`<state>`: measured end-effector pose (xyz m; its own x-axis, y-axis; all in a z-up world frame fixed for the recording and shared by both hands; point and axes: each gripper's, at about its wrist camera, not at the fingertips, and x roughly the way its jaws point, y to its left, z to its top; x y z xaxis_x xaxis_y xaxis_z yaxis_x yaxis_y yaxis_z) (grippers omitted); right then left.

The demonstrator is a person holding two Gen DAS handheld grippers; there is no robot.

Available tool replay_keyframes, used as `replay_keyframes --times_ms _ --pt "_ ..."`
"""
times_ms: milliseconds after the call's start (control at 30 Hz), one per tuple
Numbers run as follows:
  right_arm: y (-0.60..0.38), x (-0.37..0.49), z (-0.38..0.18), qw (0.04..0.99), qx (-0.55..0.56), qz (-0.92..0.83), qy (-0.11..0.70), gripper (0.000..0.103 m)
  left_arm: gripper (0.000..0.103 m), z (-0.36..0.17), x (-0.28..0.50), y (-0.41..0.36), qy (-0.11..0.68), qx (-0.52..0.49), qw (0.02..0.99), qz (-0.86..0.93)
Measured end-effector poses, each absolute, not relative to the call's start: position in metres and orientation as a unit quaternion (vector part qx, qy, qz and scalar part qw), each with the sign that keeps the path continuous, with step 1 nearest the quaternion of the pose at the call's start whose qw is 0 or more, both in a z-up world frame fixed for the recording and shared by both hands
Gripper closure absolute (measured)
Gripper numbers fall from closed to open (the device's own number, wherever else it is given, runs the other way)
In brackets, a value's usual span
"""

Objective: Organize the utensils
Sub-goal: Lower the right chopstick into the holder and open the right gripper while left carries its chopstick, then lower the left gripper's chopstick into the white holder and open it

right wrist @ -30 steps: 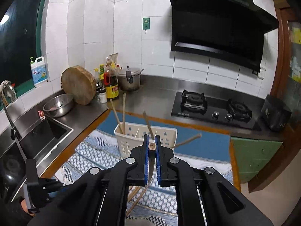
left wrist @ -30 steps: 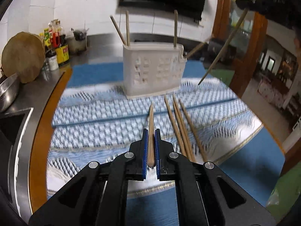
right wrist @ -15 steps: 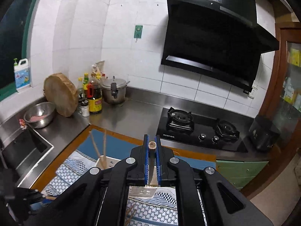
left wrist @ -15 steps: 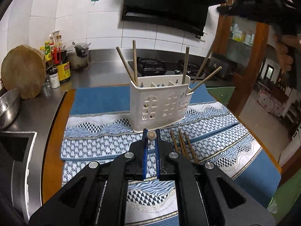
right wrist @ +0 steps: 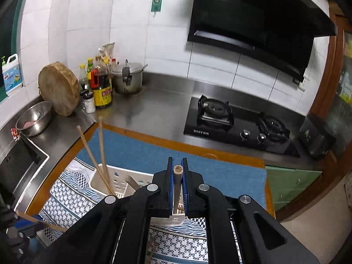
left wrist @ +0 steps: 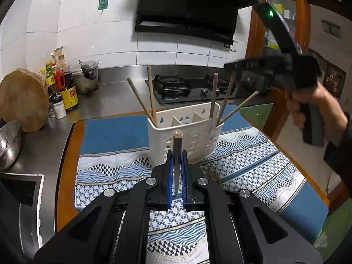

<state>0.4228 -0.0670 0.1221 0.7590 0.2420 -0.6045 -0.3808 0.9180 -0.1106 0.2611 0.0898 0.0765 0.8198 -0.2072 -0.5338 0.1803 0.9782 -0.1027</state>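
Currently both my grippers pinch a chopstick each: left gripper [left wrist: 176,162] near the white caddy [left wrist: 187,138] mid-mat, right gripper [right wrist: 177,171] above its right end. Next: lower each tip into a compartment, then release

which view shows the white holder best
The left wrist view: the holder stands whole ahead, dividers, cut-out front and five chopsticks showing. The right wrist view looks down on it from above; the right gripper hides most of it, leaving the left end with two chopsticks.
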Motion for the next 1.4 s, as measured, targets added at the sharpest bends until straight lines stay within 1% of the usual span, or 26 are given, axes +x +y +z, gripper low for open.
replay_keyframes --times_ms 33,67,100,200,267,333,367,500,600,767,867,1000,1200,1300,1400 --pt "-0.068 0.422 0.120 0.931 -0.114 0.167 0.305 0.095 0.098 0.079 0.263 0.089 0.281 -0.023 0.954 -0.103" --pt "-0.070 0.422 0.118 0.931 -0.112 0.166 0.306 0.090 0.098 0.081 0.264 0.087 0.280 -0.022 0.954 -0.103" --pt "-0.071 0.421 0.118 0.931 -0.109 0.169 0.305 0.079 0.098 0.084 0.266 0.086 0.278 -0.021 0.955 -0.103" --pt "-0.076 0.416 0.118 0.932 -0.106 0.172 0.300 0.065 0.098 0.093 0.272 0.085 0.274 -0.021 0.956 -0.107" --pt "-0.080 0.410 0.120 0.934 -0.104 0.175 0.295 0.058 0.098 0.100 0.276 0.084 0.269 -0.021 0.957 -0.105" --pt "-0.085 0.403 0.121 0.935 -0.103 0.177 0.289 0.054 0.098 0.109 0.280 0.083 0.263 -0.024 0.959 -0.107" --pt "-0.088 0.397 0.122 0.937 -0.104 0.177 0.284 0.050 0.098 0.114 0.283 0.082 0.259 -0.025 0.959 -0.107" --pt "-0.100 0.374 0.119 0.938 -0.114 0.184 0.272 0.047 0.098 0.143 0.299 0.077 0.237 -0.017 0.966 -0.100" --pt "-0.110 0.356 0.115 0.938 -0.118 0.189 0.264 0.042 0.098 0.167 0.310 0.077 0.216 -0.017 0.972 -0.094" --pt "-0.132 0.330 0.096 0.938 -0.113 0.194 0.264 0.039 0.098 0.202 0.329 0.080 0.179 -0.028 0.980 -0.086" --pt "-0.142 0.319 0.081 0.935 -0.105 0.198 0.274 0.038 0.098 0.209 0.339 0.079 0.165 -0.029 0.983 -0.075" --pt "-0.148 0.309 0.054 0.930 -0.107 0.198 0.291 0.038 0.098 0.198 0.355 0.080 0.165 -0.043 0.983 -0.073" --pt "-0.149 0.297 0.021 0.922 -0.101 0.202 0.314 0.038 0.097 0.150 0.373 0.086 0.215 -0.068 0.972 -0.068" --pt "-0.146 0.289 0.011 0.918 -0.096 0.208 0.323 0.038 0.096 0.134 0.374 0.089 0.227 -0.073 0.969 -0.057" --pt "-0.143 0.278 0.000 0.914 -0.090 0.212 0.333 0.038 0.088 0.126 0.367 0.089 0.229 -0.073 0.969 -0.058"
